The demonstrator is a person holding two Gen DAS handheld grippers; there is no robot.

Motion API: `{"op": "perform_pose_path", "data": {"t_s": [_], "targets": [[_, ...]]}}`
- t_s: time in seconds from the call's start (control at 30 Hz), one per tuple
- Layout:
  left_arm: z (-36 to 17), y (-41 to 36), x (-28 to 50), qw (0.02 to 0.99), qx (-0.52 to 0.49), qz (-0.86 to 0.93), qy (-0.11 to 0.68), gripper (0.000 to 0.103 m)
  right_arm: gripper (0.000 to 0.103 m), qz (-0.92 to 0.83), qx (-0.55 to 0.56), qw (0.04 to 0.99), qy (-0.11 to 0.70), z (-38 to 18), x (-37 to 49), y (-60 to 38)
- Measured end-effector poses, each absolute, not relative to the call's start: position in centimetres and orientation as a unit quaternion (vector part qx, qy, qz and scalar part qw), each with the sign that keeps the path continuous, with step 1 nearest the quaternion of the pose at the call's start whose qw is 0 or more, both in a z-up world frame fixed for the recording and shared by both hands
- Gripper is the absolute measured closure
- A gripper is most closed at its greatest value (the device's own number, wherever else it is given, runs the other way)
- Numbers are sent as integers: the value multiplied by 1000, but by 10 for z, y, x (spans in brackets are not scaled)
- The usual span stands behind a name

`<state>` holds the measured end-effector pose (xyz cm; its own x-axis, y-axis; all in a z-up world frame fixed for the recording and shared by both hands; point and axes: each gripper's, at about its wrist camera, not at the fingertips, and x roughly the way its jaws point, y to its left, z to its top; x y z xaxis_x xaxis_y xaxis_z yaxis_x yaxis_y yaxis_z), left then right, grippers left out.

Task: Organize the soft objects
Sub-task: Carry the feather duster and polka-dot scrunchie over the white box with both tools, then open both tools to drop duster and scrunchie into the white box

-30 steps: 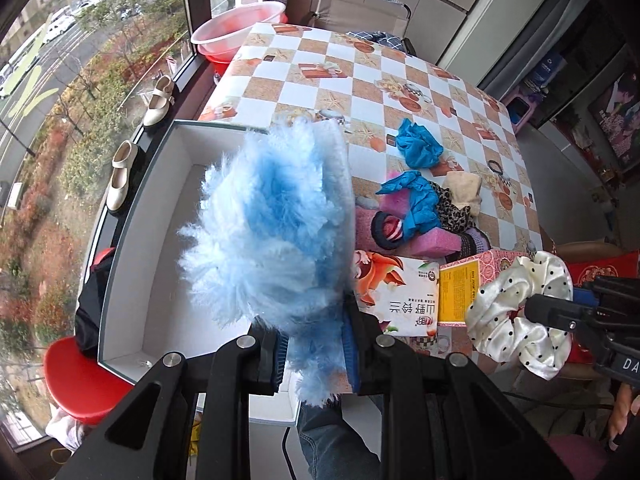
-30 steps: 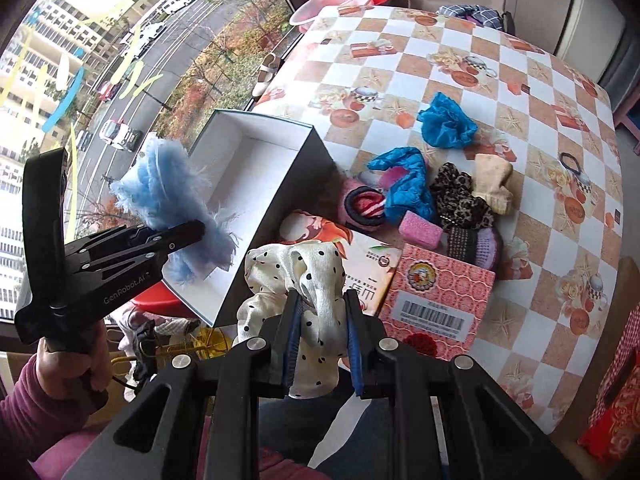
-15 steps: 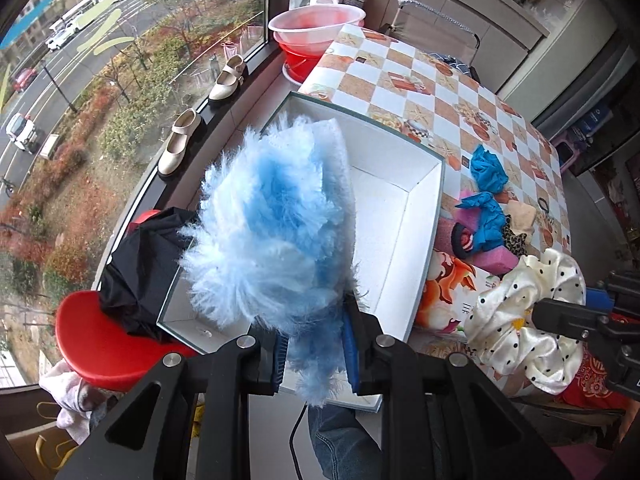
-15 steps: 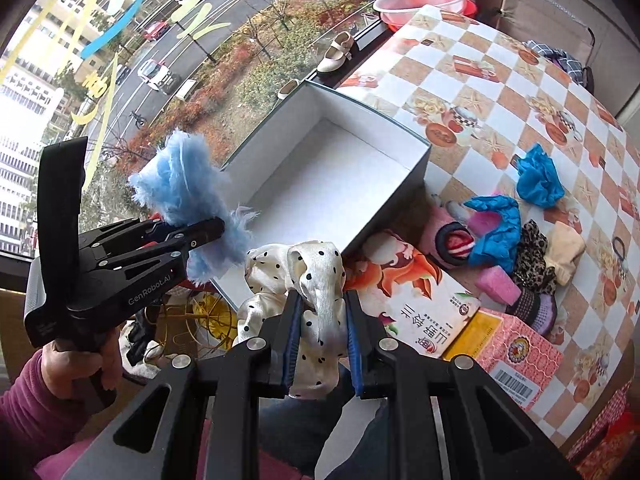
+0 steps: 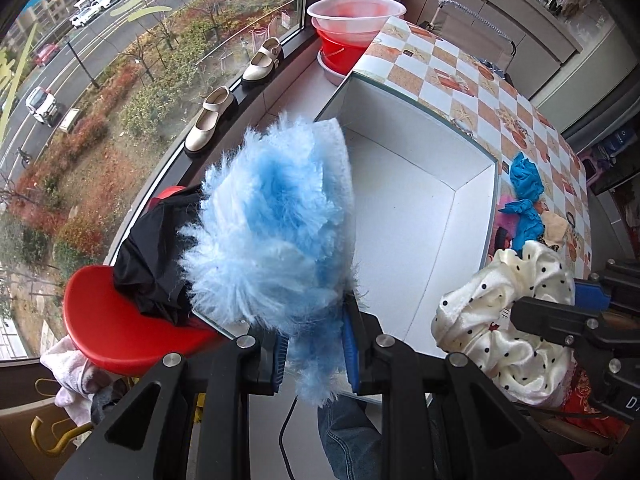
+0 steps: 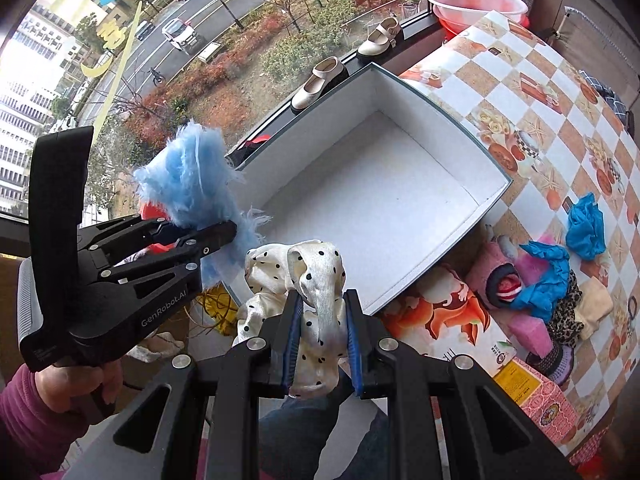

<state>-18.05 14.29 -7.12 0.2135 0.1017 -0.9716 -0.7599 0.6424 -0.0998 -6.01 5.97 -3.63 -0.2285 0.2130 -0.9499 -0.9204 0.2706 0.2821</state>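
My left gripper [image 5: 314,350] is shut on a fluffy blue and white soft item [image 5: 276,224], held above the near left corner of the open white box [image 5: 420,216]. It also shows in the right wrist view [image 6: 192,184]. My right gripper [image 6: 320,340] is shut on a cream satin scrunchie with black dots [image 6: 308,276], held by the near edge of the box [image 6: 384,200]. The scrunchie also shows in the left wrist view [image 5: 508,312]. The box is empty inside. More soft items [image 6: 548,280] lie in a pile on the checked table right of the box.
A red stool [image 5: 116,328] with black cloth [image 5: 152,248] stands left of the box. Shoes [image 5: 212,120] sit on the window sill. A red and clear basin [image 5: 352,28] stands at the far end. A pink carton [image 6: 536,400] and printed packet [image 6: 452,320] lie near the pile.
Both grippers have swung left and back from the table, still holding their items. The view now looks over the box toward the window sill, and the pile has slid to the right.
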Motion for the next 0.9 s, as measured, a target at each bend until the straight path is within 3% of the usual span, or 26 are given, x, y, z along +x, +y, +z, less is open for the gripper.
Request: {"op": "perform_pose_path", "data": {"t_s": [0.9], "targets": [[-94, 146, -173, 706, -292, 291, 576, 77, 81, 514, -325, 527, 594, -60, -71, 79]]}}
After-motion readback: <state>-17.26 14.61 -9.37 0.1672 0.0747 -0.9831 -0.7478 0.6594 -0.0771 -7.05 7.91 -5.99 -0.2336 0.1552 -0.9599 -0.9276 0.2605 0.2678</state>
